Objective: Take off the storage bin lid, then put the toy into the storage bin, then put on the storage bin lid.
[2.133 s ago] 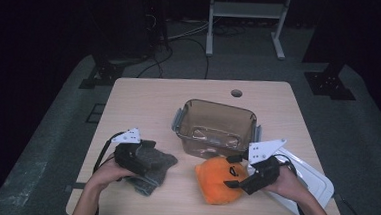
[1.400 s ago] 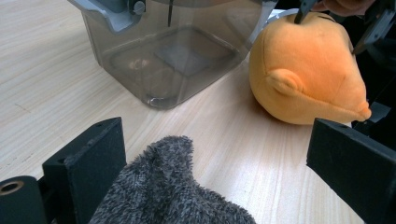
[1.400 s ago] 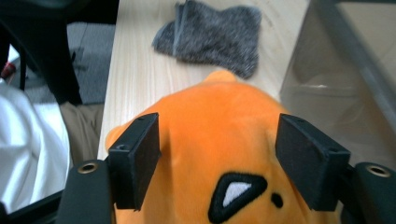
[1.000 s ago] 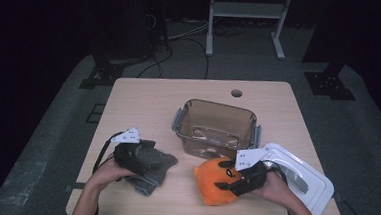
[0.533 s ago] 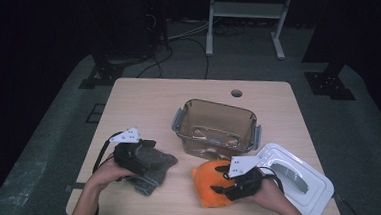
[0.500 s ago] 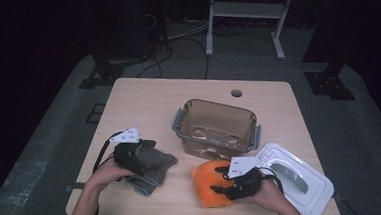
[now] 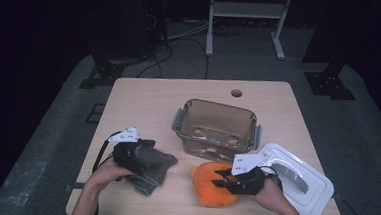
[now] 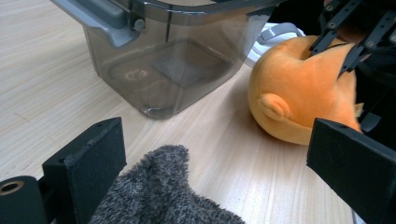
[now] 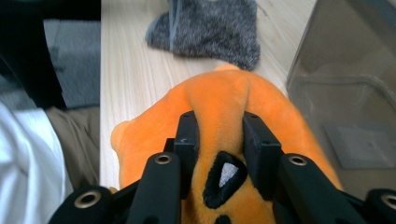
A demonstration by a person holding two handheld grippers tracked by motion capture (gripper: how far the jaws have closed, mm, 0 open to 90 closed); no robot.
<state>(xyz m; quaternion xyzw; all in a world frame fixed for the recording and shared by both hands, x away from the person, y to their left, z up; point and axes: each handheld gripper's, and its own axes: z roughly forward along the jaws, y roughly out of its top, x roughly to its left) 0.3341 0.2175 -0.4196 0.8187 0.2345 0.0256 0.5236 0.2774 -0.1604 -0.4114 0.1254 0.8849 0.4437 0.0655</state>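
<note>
Right claw (image 9: pixel 219 140) is pinching a fold of the orange plush toy (image 7: pixel 213 184), still on the table (image 7: pixel 149 100) in front of the clear bin (image 7: pixel 216 126). Left claw (image 8: pixel 215 172) is spread over the grey cloth (image 8: pixel 163 196) (idle). Probable next move: lift the toy clear and into the bin.

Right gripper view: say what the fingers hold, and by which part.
The right gripper is shut on the orange plush toy, its fingers pinching a raised fold of plush on top.
</note>
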